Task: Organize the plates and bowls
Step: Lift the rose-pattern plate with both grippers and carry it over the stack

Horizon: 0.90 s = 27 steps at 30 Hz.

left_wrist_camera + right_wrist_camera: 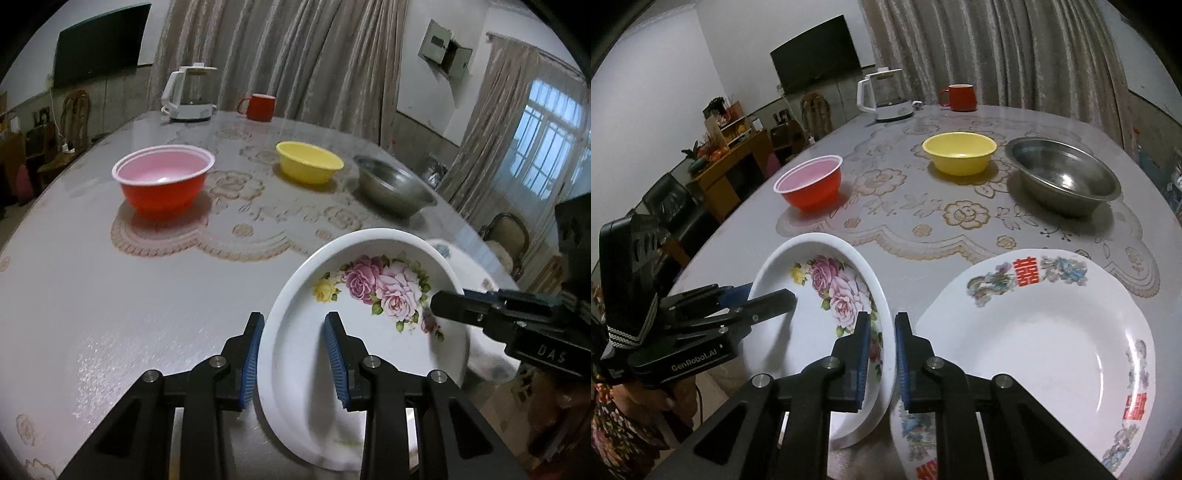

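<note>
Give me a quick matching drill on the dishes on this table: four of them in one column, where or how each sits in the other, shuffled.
Things:
1. rose plate
2. red-character plate
3. steel bowl
4. red bowl

Places or states:
A. flat on the table at near right in the right wrist view
B. far right, beside the yellow bowl
C. tilted, a hand-held gripper at each side of its rim
D. far left, pink inside

Pairs: 1-C, 2-A, 3-B, 4-D
</note>
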Available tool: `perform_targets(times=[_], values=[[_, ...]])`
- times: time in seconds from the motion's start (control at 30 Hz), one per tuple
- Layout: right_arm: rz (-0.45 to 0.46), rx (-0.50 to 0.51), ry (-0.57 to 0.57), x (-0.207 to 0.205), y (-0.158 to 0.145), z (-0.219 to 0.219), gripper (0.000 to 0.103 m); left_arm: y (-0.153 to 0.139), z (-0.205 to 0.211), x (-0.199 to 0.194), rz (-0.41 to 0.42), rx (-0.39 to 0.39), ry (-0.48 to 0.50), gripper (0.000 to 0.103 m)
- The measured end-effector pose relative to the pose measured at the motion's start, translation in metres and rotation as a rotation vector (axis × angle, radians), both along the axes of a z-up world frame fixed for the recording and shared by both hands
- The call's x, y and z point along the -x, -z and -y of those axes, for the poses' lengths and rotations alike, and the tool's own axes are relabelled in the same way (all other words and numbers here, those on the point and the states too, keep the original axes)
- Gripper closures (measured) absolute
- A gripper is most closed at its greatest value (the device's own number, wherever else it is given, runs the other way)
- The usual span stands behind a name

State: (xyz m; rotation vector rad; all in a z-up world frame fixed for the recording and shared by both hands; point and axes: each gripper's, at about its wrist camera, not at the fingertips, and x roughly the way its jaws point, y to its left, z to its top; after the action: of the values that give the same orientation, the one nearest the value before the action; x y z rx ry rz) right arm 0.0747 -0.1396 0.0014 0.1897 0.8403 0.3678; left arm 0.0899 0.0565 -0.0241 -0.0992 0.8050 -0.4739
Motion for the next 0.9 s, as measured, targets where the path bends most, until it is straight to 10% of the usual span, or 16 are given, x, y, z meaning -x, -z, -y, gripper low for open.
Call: perform_targets(times=[0.57,0.9], values=[[-0.014,-0.184,0.191,0.023,-0.018,0.101,0.091,-0.036,0.096,-0.008,0.030,-0.002,0.187,0.069],[-0.108,-0.243,0.354,0.035,0.017,0.164,0.091,-0.020,0.172,-0.002,0.050,-0.144,0.298,0.069]])
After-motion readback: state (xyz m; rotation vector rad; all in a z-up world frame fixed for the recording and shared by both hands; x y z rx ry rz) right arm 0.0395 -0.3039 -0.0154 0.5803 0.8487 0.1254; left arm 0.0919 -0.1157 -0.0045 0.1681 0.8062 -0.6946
